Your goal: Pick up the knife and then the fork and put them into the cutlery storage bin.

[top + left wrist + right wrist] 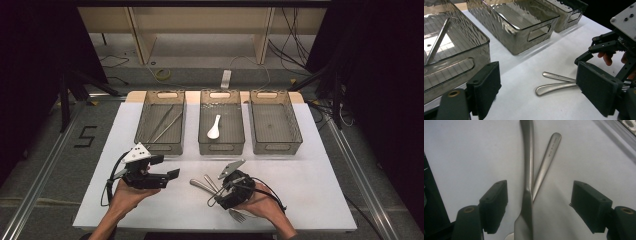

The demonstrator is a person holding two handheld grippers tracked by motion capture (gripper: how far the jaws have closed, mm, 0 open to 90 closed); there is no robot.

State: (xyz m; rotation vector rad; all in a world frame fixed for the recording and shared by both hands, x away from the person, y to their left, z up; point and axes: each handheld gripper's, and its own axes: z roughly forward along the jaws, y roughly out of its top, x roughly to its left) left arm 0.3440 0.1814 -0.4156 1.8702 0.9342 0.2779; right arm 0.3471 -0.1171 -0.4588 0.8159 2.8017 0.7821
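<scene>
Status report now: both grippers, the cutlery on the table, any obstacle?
Left gripper open, empty. Right gripper open, jaws either side of two crossed metal handles, not pressing. Fork partly under right hand. Nothing in the way.

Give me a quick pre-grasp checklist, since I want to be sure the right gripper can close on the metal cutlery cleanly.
1. Right gripper jaws apart: ok.
2. Crossed cutlery handles lie between its jaws: ok.
3. Just one piece between the jaws: not ok, two overlap.
4. Left gripper clear of the cutlery: ok, jaws open, holding nothing.
5. Right-hand bin free to receive: ok.
6. Which piece lies on top: ok, the wider handle.
</scene>
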